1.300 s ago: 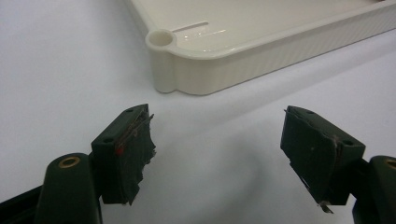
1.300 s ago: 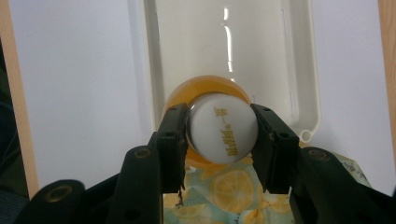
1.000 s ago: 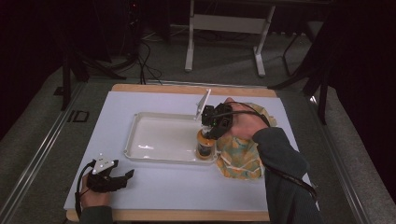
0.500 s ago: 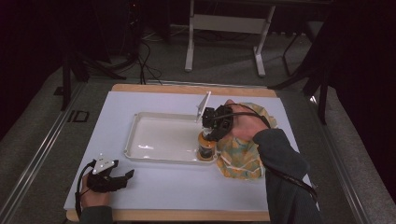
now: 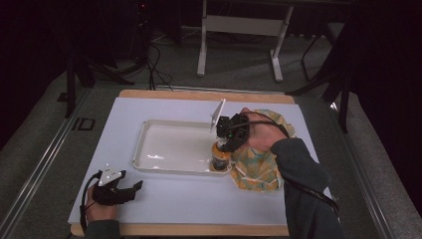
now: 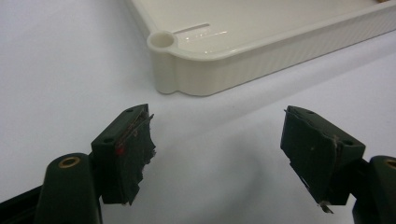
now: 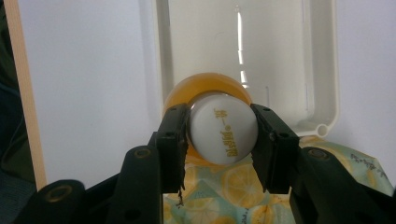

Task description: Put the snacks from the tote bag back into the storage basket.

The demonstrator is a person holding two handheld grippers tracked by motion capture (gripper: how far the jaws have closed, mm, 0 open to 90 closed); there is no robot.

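A white sheet covers the wooden surface (image 5: 164, 209), which stands on grey carpet in a dim room with a pale metal frame (image 5: 239, 30) behind. At the near right corner of the cream tray (image 5: 149, 144) a bottle (image 5: 220, 155) stands upright, long axis vertical, cap up. It has an amber body and a white cap with gold lettering. The right gripper (image 7: 219, 140) comes from above, jaws clamped on the cap. A lemon-print cloth (image 5: 256, 169) lies beside it. The left gripper (image 6: 217, 154) rests on the sheet, jaws wide apart, holding nothing.

Table (image 5: 164, 209) lit bright, bg dark; tray (image 6: 261, 56) glare (close views soft).
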